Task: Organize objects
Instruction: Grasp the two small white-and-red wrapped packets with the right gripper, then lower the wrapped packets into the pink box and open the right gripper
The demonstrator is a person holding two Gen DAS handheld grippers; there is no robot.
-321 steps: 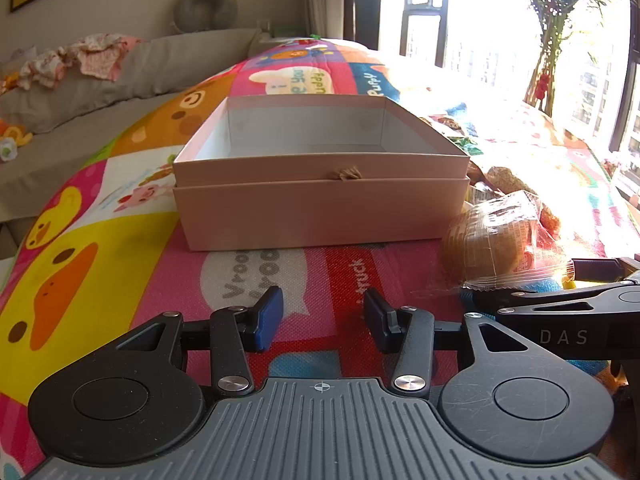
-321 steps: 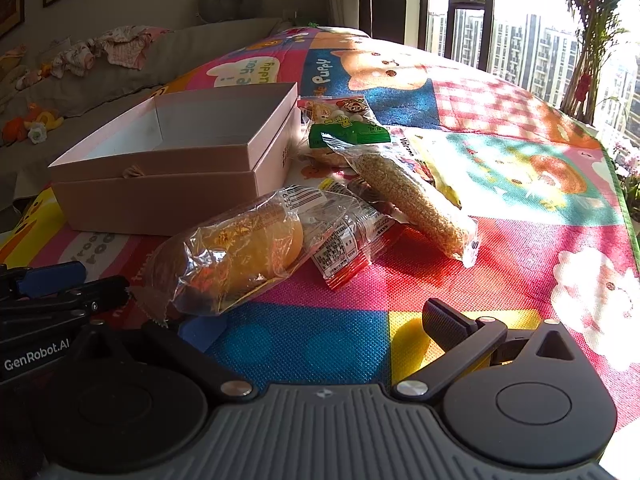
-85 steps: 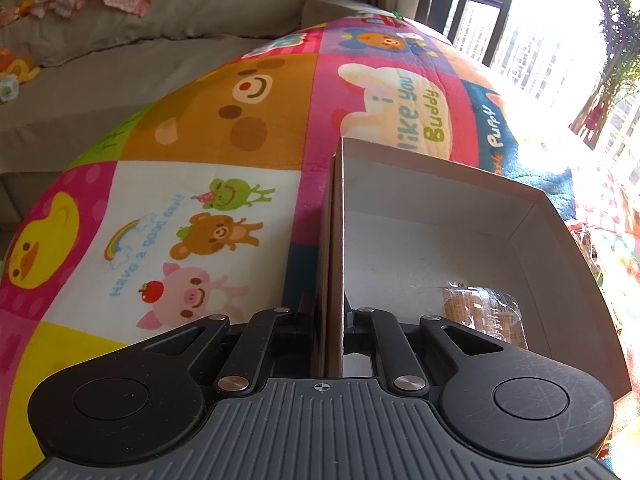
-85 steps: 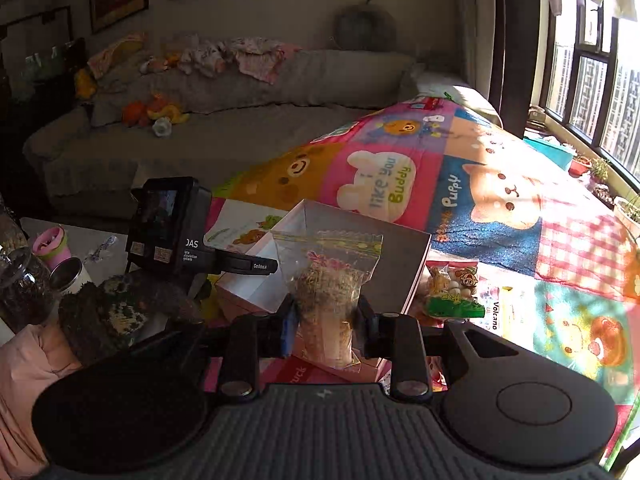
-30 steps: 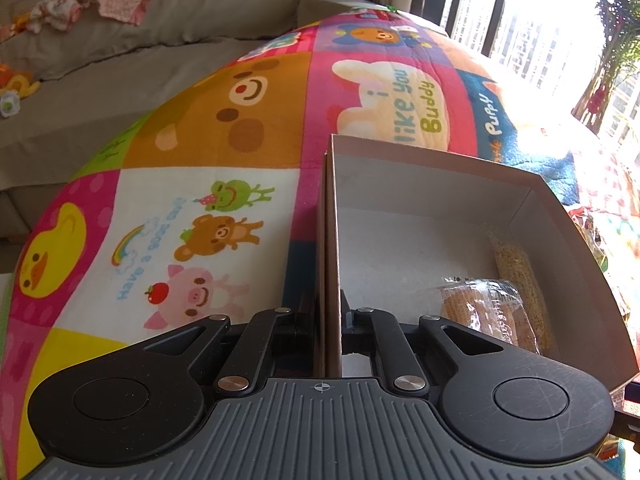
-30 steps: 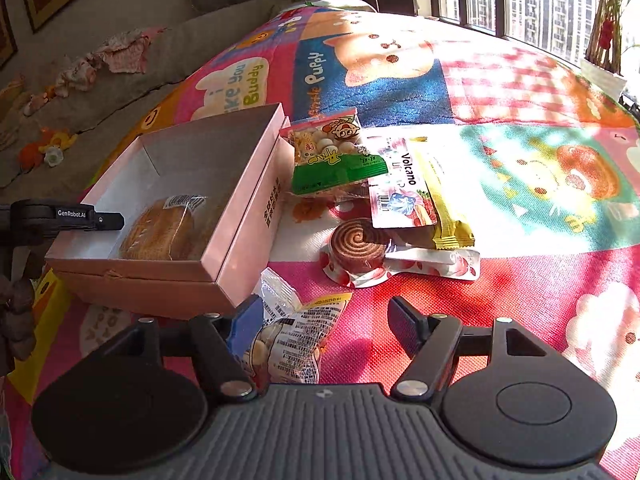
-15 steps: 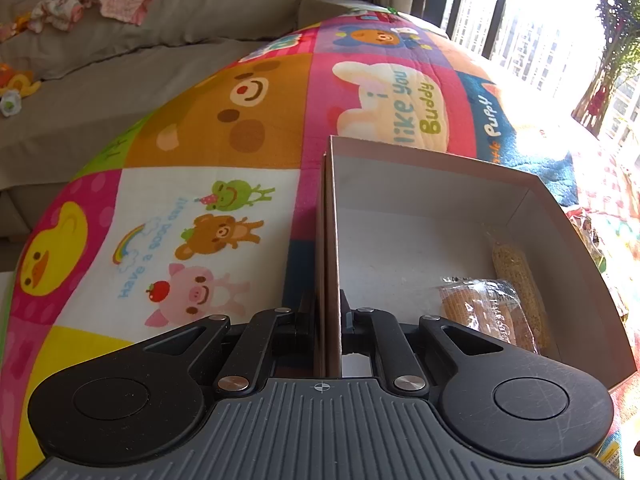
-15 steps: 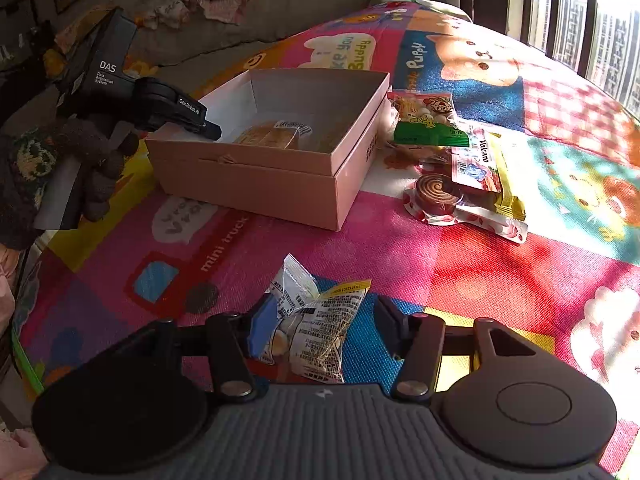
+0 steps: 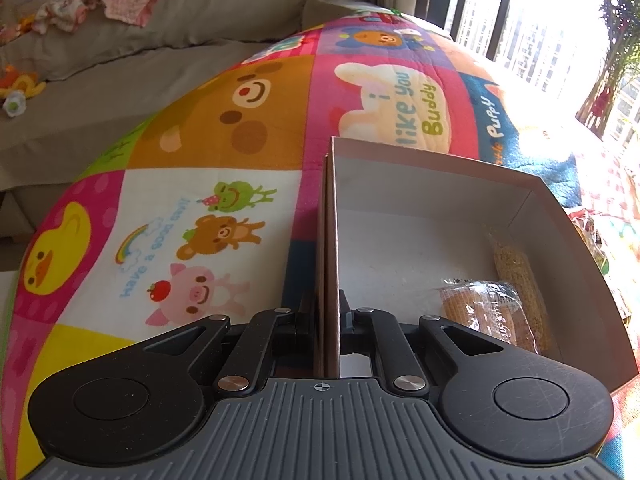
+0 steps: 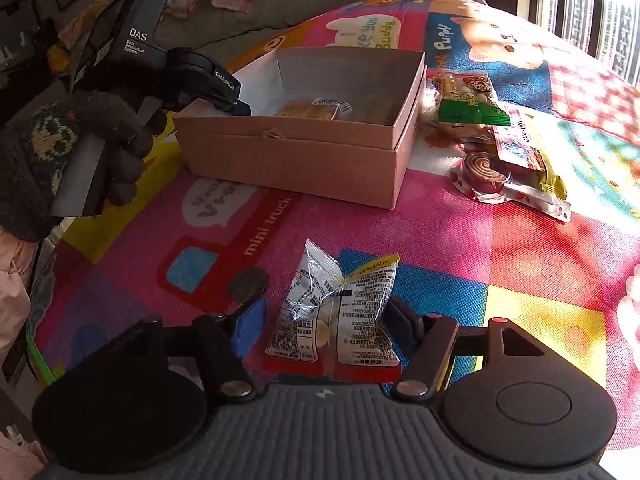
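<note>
Pickup under way on the play mat (image 10: 460, 240). Right gripper (image 10: 320, 324) lowered around a crinkled snack packet (image 10: 340, 312) near the mat's near edge, jaws closing, packet between them; blue pad (image 10: 250, 326) just beside the wrapper but not yet touching, far pad hard against the packet's other side or very close, cannot tell which. No grip made yet, by the look of it.

Left gripper (image 9: 329, 322) clamped tight on the near side wall of the pink box (image 9: 440, 172), steadying it toward the mat's left side. Inside already: a wrapped cake (image 9: 486, 312) and a long grain bar (image 9: 518, 280) along the far wall. More packets still loose on the mat just past the box's right side: a green-banded snack bag (image 10: 466, 100), a spiral roll (image 10: 486, 170).

Next, probably: finish the squeeze on the packet, lift without crushing or letting the slick film slip, carry over the box rim, release onto the bare floor space beside the cake.
</note>
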